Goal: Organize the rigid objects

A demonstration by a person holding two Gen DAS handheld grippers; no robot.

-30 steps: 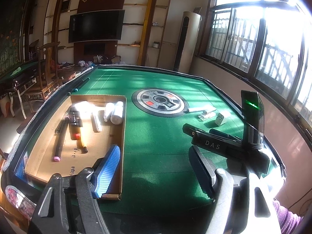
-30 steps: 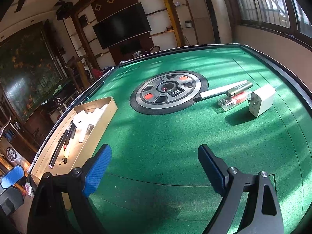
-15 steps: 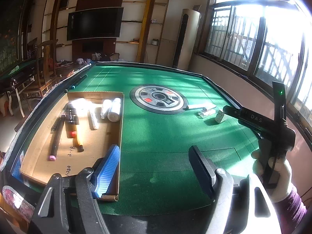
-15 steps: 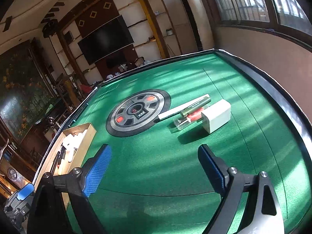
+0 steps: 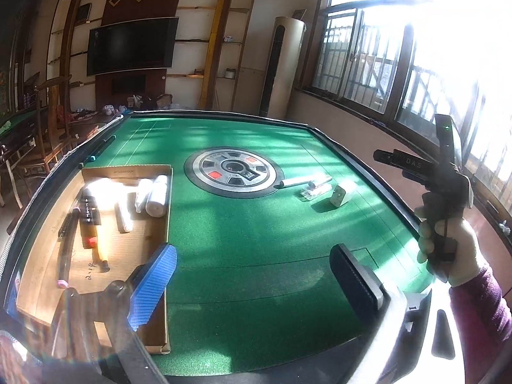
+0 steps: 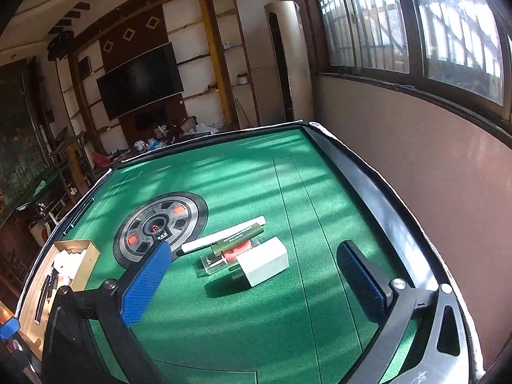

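A white charger block (image 6: 264, 265) lies on the green table beside a clear case with a red insert (image 6: 224, 256), an olive tube (image 6: 238, 238) and a white tube (image 6: 220, 235). My right gripper (image 6: 256, 280) hovers just short of that group, its jaws opening, nothing between the pads. The same group (image 5: 320, 188) shows at right-centre in the left wrist view. My left gripper (image 5: 252, 276) hangs over the near table edge by the cardboard box (image 5: 128, 170), jaws opening and empty. Pens and white tubes lie inside the box.
A round grey dial panel (image 5: 232, 171) sits in the table's middle. The black raised rim (image 6: 380, 204) runs close on the right, with wall and windows behind it. A gloved hand with a purple sleeve (image 5: 448, 246) holds the right gripper's handle. Chairs stand at far left.
The right gripper swung right and rose, bringing the charger and tubes nearer and centred in its view. Both pairs of jaws spread wider. The left gripper hardly moved.
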